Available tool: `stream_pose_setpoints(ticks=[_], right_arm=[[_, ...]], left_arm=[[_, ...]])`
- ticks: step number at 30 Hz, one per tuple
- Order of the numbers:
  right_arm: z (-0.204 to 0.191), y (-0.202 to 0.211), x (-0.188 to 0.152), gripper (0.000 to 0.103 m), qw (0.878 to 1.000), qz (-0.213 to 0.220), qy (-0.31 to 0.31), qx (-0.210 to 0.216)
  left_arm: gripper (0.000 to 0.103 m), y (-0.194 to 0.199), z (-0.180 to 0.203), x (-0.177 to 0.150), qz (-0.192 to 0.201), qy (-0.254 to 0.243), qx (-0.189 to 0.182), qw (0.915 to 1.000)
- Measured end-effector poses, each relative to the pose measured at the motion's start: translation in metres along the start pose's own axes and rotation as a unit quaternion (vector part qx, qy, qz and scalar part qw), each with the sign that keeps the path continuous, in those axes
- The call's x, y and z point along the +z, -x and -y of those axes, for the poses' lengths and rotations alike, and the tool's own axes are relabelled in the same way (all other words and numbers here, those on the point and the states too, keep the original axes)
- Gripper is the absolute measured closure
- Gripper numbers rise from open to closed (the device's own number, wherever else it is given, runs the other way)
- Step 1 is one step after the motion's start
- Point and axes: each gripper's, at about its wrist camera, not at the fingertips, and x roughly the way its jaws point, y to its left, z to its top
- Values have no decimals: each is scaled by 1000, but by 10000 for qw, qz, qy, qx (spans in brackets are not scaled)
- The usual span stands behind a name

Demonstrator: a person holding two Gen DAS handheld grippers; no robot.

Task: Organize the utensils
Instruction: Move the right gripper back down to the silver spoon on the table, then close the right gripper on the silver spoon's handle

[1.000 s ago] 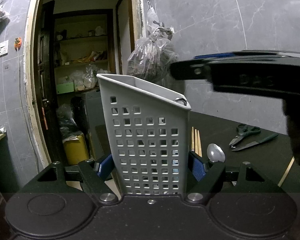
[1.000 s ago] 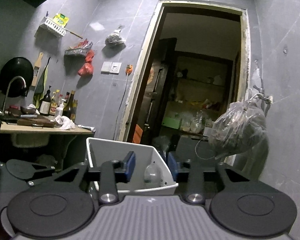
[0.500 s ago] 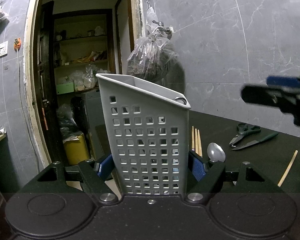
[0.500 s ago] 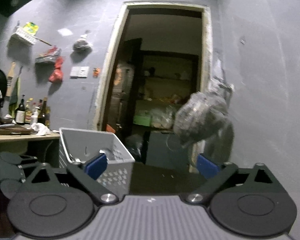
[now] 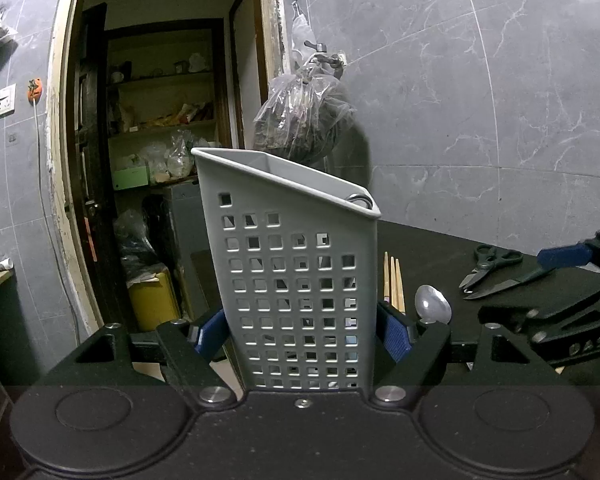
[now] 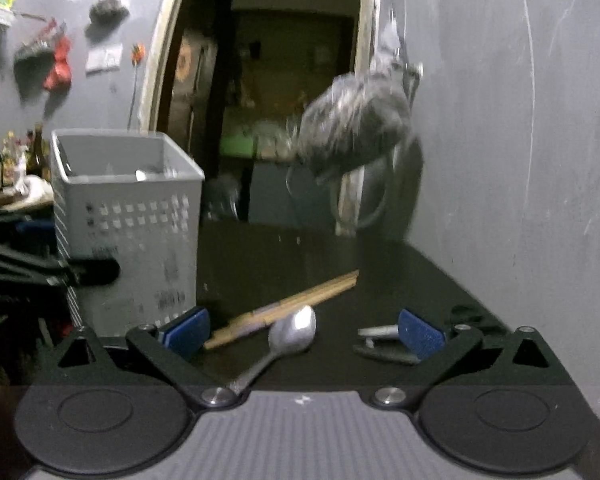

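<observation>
My left gripper (image 5: pixel 302 332) is shut on the grey perforated utensil basket (image 5: pixel 296 280), its blue pads pressing both side walls and holding it upright. A metal handle (image 5: pixel 360 199) pokes out at the basket's rim. My right gripper (image 6: pixel 304 332) is open low over the black table, and a metal spoon (image 6: pixel 294 332) lies between its wide-spread fingers, untouched. Wooden chopsticks (image 6: pixel 292 304) lie just beyond the spoon, beside the basket (image 6: pixel 128 220). The left wrist view shows the same spoon (image 5: pixel 433 305) and chopsticks (image 5: pixel 392 280) to the right of the basket.
Scissors (image 5: pixel 492 264) and a dark-handled blade (image 5: pixel 504 286) lie on the table (image 6: pixel 300 256) toward the tiled wall. A plastic bag (image 5: pixel 300 120) hangs from a tap behind the basket. An open doorway is at the back left.
My right gripper spread its jaws wide and swung from above the basket down and to the right, over the spoon on the table. The left gripper and basket stayed still.
</observation>
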Motion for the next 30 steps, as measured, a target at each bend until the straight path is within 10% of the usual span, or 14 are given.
stream_pose_setpoints(ticks=[11,30], right_arm=[[3,-52,5,0,9911,-1311,23,245],[12,-115,24,0,9833,-1774,164,372]], left_arm=[[24,0,1,1,4,-2,-2,10000],[24,1,3,-1,13,3,-26,10000]])
